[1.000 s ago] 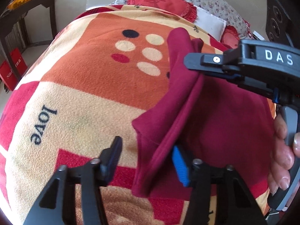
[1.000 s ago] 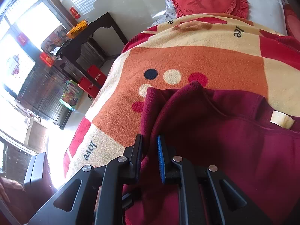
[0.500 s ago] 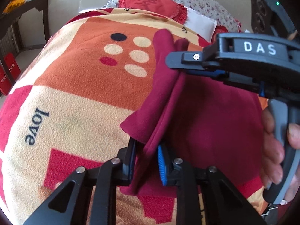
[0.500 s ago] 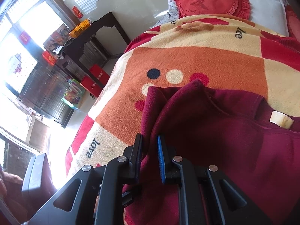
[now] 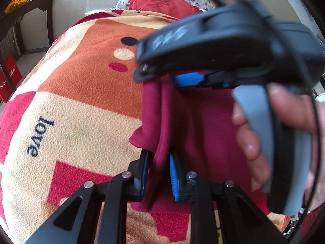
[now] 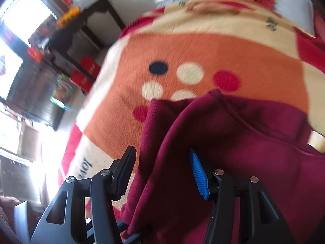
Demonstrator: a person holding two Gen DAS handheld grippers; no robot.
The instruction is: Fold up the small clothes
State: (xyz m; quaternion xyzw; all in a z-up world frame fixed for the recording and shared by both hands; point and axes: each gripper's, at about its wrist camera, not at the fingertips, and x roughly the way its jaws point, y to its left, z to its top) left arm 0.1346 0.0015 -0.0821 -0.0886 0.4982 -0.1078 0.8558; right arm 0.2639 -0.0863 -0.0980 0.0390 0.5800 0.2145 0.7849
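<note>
A dark red fleece garment [image 5: 203,126] lies on the patterned blanket [image 5: 81,93]; its left edge is doubled into a raised fold. My left gripper [image 5: 159,172] is shut on the near end of that fold. In the right wrist view my right gripper [image 6: 162,170] stands open, its jaws wide apart on either side of the garment's fold [image 6: 172,142]. The right gripper [image 5: 160,77] also shows in the left wrist view, blurred, at the fold's far end, held by a hand [image 5: 264,132]. A cream label [image 6: 314,140] shows on the garment at the right.
The blanket [image 6: 203,50] covers a bed, with "love" printed on it [image 5: 39,136]. A red heart cushion [image 5: 162,2] and pillows lie at the head. A dark wooden table [image 6: 85,26] and red boxes [image 6: 85,71] stand on the floor to the left.
My right gripper has opened and let go of the fold it was pinching. My left gripper stays shut on the fold's near end; it closed there half a second ago.
</note>
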